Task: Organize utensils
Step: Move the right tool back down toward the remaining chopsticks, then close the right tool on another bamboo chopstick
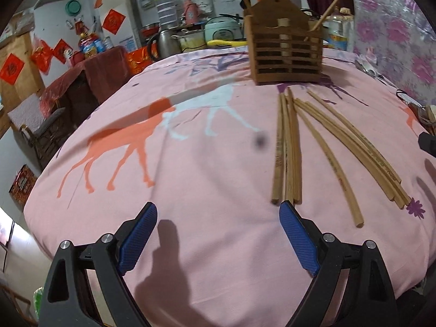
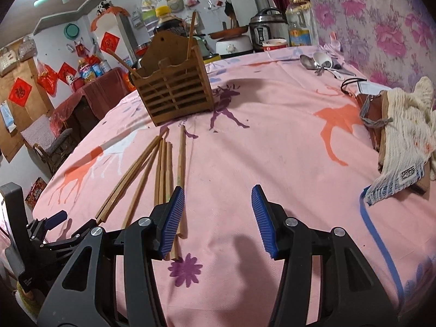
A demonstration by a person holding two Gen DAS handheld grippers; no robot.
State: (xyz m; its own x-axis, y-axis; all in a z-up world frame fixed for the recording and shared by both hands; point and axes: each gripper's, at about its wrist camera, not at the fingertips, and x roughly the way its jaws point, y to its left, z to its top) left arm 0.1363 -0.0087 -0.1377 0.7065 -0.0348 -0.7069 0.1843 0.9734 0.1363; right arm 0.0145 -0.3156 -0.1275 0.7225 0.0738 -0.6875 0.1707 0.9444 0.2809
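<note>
Cluttered kitchen behind, red paper charms on the wall, and a counter under a pink cloth with deer prints [image 1: 207, 163]. The slatted brown wooden utensil holder [image 1: 286, 51] stands at the far side, a couple of sticks in it. Loose bamboo chopsticks [image 1: 288, 147] lie fanned out just before it. Left claw [image 1: 218, 237] hovers low, spread wide, empty. Right claw [image 2: 216, 220] is parted too, beside the chopstick ends. Metal spoons [image 2: 320, 62] lie far right.
</note>
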